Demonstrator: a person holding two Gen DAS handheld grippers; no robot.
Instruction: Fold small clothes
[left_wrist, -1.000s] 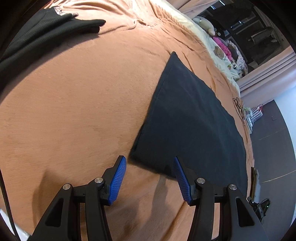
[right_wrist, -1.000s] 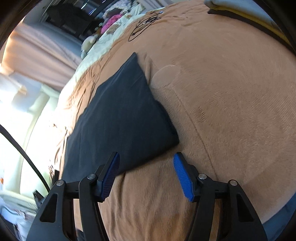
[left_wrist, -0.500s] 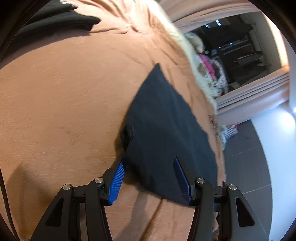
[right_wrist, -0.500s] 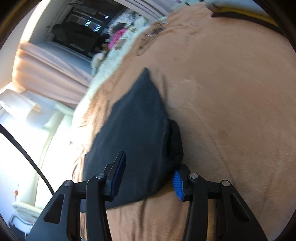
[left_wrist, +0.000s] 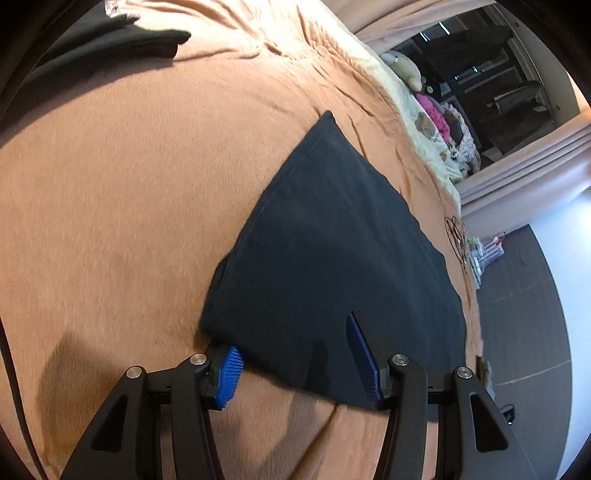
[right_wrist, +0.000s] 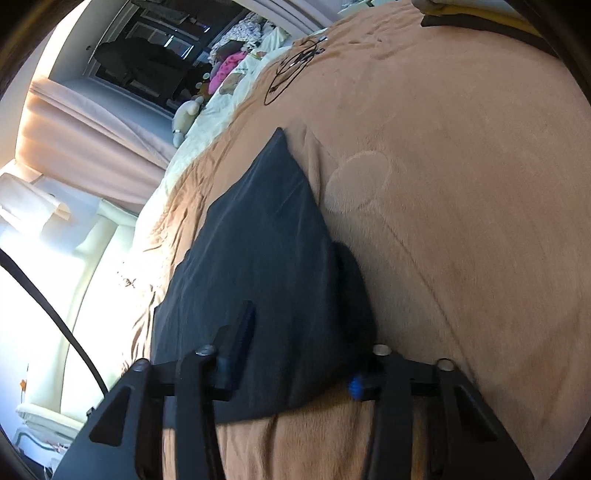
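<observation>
On the orange blanket (left_wrist: 140, 206) in front of me lay the dark folded garment (left_wrist: 332, 258), flat except at its near edge. Far off at the upper left sat a heap of other dark clothes (left_wrist: 92, 48), well apart, with nothing blocking my reach. My left gripper (left_wrist: 295, 363) had just been closing, its jaws straddling the garment's near left corner, one blue pad at the hem, the other on top; I could not tell whether they pinched yet. My right gripper (right_wrist: 299, 354) had been closing too, over the near right corner, where the cloth bulged up. Only the right view showed that bulge and a black line drawing (right_wrist: 291, 70) on the blanket beyond; only the left showed the heap.
</observation>
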